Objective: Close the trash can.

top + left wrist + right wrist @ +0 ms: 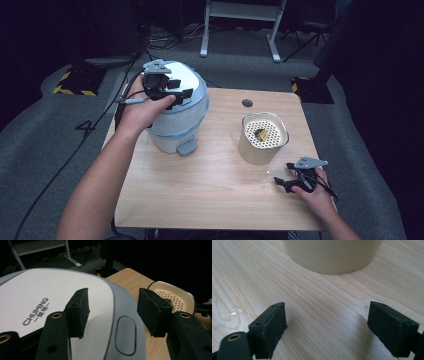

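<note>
Hovering over the rice cooker lid (pixel 50 302), our left gripper (pixel 112 310) shows fingers (pixel 78 312) parted, empty. Right gripper (pixel 327 325) fingers spread wide before the cream container (pixel 332 255), low over the counter (pixel 324 302).

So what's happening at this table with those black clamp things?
A person sits at a wooden table with a two-jaw gripper in each hand. The left gripper hovers over the lid of a white and grey bin at the table's back left, jaws open with nothing between them. The right gripper rests low near the front right, jaws open too, pointing at a cream container with a perforated insert on top. Neither thing is gripped at this moment.
</note>
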Available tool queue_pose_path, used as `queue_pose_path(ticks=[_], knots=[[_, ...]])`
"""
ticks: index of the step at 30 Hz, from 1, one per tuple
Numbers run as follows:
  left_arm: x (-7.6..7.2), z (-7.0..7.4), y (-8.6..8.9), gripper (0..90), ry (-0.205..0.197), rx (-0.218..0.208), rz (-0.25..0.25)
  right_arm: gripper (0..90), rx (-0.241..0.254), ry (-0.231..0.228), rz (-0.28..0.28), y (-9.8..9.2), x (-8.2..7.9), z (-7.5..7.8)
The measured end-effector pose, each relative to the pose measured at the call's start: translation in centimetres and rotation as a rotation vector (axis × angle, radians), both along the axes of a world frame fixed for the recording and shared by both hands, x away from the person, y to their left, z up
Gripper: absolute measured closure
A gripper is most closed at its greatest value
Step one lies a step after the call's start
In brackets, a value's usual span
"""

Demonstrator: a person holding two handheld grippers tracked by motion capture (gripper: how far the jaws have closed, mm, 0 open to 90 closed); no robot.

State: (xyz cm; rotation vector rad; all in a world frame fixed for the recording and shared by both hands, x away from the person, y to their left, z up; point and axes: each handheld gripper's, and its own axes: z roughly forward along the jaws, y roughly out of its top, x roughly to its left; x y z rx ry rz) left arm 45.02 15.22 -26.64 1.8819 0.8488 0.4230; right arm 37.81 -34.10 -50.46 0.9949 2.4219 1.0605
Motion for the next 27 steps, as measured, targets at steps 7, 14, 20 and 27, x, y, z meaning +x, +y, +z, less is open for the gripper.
queue_pose_path(ticks=[7,14,20,27], knots=[[-2.7,0.7,-0.7,39.8,-0.049,-0.001,-0.075,15.3,0.0,0.0,0.0,0.0,0.0,0.0],[-5.7,0.3,-0.5,40.0,-0.06,-0.014,-0.136,15.4,0.0,0.0,0.0,0.0,0.0,0.0],[-7.8,-1.1,-0.5,40.3,-0.063,-0.007,-0.172,15.3,0.0,0.0,0.0,0.0,0.0,0.0],[-9.3,-3.8,-0.4,39.5,-0.06,0.005,-0.193,15.3,0.0,0.0,0.001,0.0,0.0,0.0]])
